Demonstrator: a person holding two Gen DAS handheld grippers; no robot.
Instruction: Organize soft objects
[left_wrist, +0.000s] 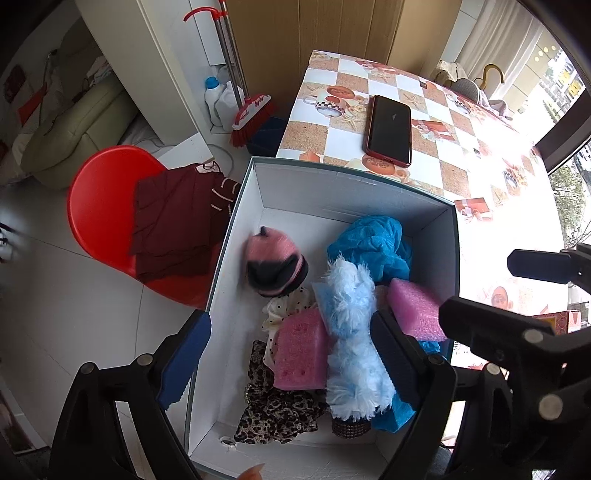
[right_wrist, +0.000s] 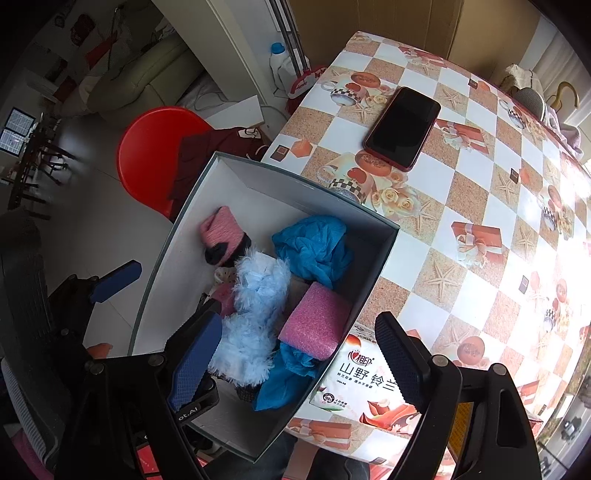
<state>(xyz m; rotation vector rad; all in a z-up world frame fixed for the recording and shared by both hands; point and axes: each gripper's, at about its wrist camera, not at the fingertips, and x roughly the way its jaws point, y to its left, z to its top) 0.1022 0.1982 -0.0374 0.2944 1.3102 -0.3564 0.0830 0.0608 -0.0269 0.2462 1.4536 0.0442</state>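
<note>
1. My left gripper (left_wrist: 291, 354) hangs over the near end of the box (left_wrist: 243, 236) with its jaws spread wide and nothing between them.
2. My right gripper (right_wrist: 299, 362) stands just as wide and holds nothing; its left finger is over the box's near right part, its right finger over a tissue pack (right_wrist: 365, 391) that lies on the table just beside the box's right wall.
3. At the near end of the box lies a leopard-print cloth (left_wrist: 273, 417), with a pink sponge (left_wrist: 299, 354) resting on it.
4. A fluffy light-blue piece (left_wrist: 351, 332) runs along the middle of the box, from the near end toward the far end.
5. A second pink sponge (left_wrist: 417, 310) sits against the right wall, with blue cloth under it.
6. A pink and black knit hat (left_wrist: 273, 266) is near the left wall, blurred in the left view.
7. A crumpled blue cloth (left_wrist: 373, 247) fills the far right corner.
8. Beyond the box, a phone (left_wrist: 389, 129) lies flat on the table (left_wrist: 480, 155), well apart from the box's far edge.
9. To the left, off the table, a red chair (left_wrist: 99, 206) carries a folded dark red garment (left_wrist: 173, 221).
</note>
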